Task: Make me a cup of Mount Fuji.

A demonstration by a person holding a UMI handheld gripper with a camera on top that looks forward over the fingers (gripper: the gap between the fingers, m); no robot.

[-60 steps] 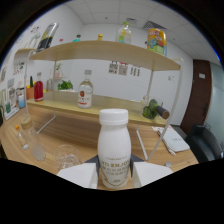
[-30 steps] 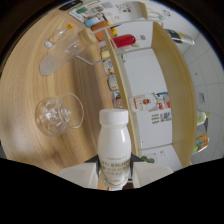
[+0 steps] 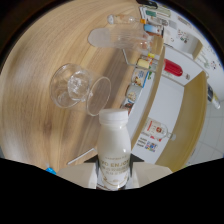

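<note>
While the view is rolled hard to one side, we log the bottle (image 3: 114,150) as clamped between the fingers (image 3: 116,176): both pale pads press its lower body at either flank, no gap visible. Cap is on; the label faces the camera.

Bottle position: in the grip, its long axis running straight ahead along the fingers, cap end leading. With the whole view tipped, we judge the bottle is lying near sideways relative to the desk (image 3: 45,90) rather than upright.

Key relation: the stemmed glass (image 3: 80,90) sits just beyond the cap and a little to one side, on the wood desk, apparently empty, its mouth toward us. Cap and glass rim are near but apart. Any pour turns on this line, bottle axis to glass mouth.

Other items: a second clear vessel (image 3: 112,37) farther along the desk, well past the glass; a row of small bottles (image 3: 142,67) by the desk's far edge against a white wall.

Judgement: pour not yet possible with the cap on. Risk: the tilted bottle slipping in the pads.
</note>
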